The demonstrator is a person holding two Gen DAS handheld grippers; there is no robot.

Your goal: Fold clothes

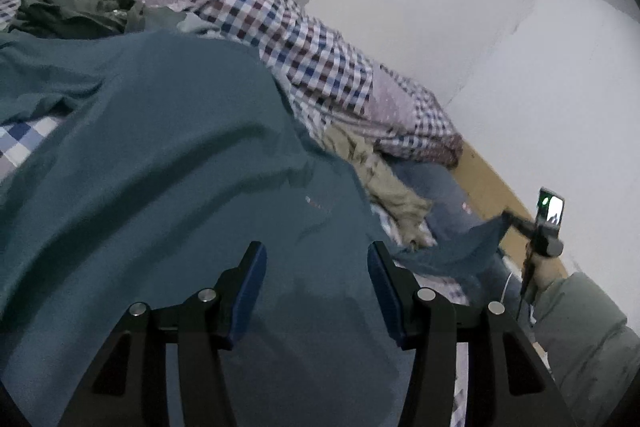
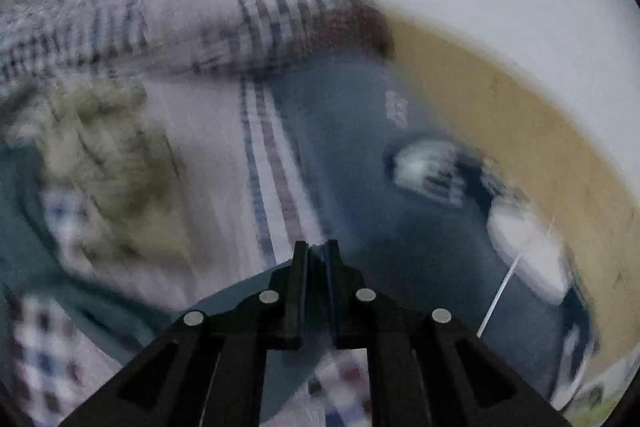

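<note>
Two grippers here: my left gripper (image 1: pixel 316 267) hangs spread apart over the teal T-shirt (image 1: pixel 168 155) lying across the checked bedding (image 1: pixel 304 39), my right gripper (image 2: pixel 316 255) pinches its corner at far right. Soft, floppy cotton; I'd grab hems.

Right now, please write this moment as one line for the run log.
task: fold clothes | left gripper: open above teal shirt | right gripper: shut on teal shirt edge | right view: blurred
</note>
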